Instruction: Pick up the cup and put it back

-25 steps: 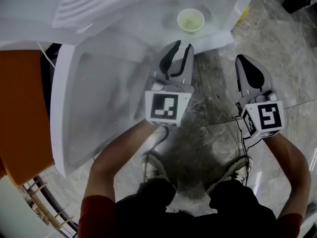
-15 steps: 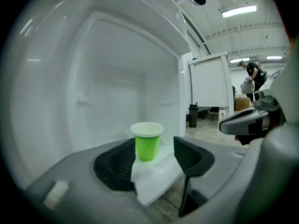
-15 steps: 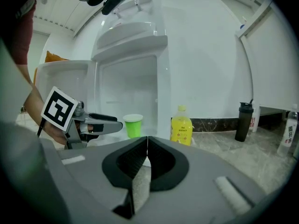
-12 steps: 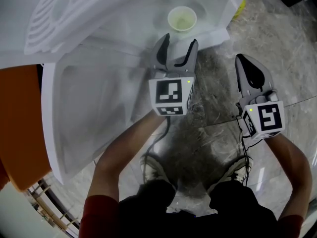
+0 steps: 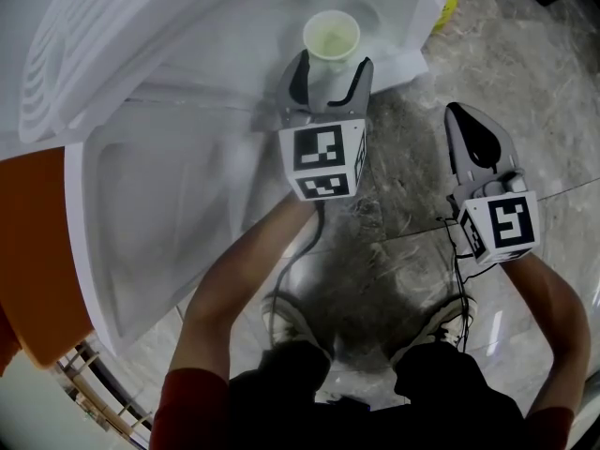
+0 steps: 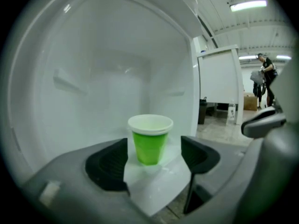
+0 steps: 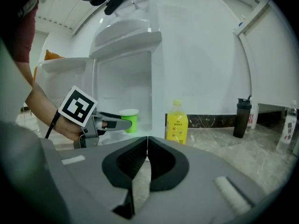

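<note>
A green paper cup [image 5: 331, 36] with a white rim stands upright on the white floor of an open fridge [image 5: 403, 59]. My left gripper [image 5: 330, 68] is right in front of it with its jaws opening. In the left gripper view the cup [image 6: 150, 141] sits between the two black pads [image 6: 107, 164], which do not press on it. The right gripper view shows one finger [image 7: 114, 123] of that gripper alongside the cup [image 7: 129, 119]. My right gripper [image 5: 461, 112] hangs over the marble floor to the right, jaws shut on nothing [image 7: 147, 139].
The open fridge door [image 5: 141, 223] swings out to the left, beside an orange panel [image 5: 33, 242]. A yellow bottle [image 7: 176, 122] and a black shaker bottle [image 7: 241, 117] stand on the floor right of the fridge. A person [image 6: 264, 76] stands far off in the hall.
My left gripper has moved forward to the cup and its jaws have spread apart. The right gripper has stayed where it was.
</note>
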Action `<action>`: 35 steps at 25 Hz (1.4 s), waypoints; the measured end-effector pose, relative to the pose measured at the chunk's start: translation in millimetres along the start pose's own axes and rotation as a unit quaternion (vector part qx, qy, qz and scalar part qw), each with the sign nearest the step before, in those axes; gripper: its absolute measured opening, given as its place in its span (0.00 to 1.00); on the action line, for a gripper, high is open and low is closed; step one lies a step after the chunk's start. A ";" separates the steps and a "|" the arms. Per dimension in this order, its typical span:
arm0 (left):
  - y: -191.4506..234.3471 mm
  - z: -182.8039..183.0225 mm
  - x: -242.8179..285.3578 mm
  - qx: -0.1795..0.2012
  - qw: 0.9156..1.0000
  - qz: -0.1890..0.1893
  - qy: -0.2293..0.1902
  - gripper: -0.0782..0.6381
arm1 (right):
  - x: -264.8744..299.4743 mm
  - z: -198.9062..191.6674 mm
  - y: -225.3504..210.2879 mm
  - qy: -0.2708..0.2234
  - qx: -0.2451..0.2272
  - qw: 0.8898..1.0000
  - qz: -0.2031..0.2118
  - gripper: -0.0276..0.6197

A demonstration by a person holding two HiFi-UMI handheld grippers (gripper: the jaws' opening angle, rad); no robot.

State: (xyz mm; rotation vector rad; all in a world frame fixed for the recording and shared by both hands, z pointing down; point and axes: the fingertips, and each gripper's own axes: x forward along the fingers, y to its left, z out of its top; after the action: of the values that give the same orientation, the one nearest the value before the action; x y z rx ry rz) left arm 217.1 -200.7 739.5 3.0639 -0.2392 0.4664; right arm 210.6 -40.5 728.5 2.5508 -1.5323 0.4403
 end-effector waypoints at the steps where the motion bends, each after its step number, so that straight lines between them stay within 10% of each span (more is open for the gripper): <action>1: -0.4 0.0 1.9 0.000 1.000 0.000 0.000 0.61 | -0.5 -2.7 -1.3 0.003 0.003 1.000 -0.001 0.05; 35: 17.8 9.4 14.9 0.001 1.000 0.018 -0.008 0.52 | -2.4 -18.3 3.3 0.028 -0.004 1.000 0.007 0.05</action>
State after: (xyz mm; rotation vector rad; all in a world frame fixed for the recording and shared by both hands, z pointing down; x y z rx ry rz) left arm 231.2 -221.0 735.1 3.0715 -0.2937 0.4441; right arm 203.3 -35.3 745.0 2.5000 -1.5303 0.5020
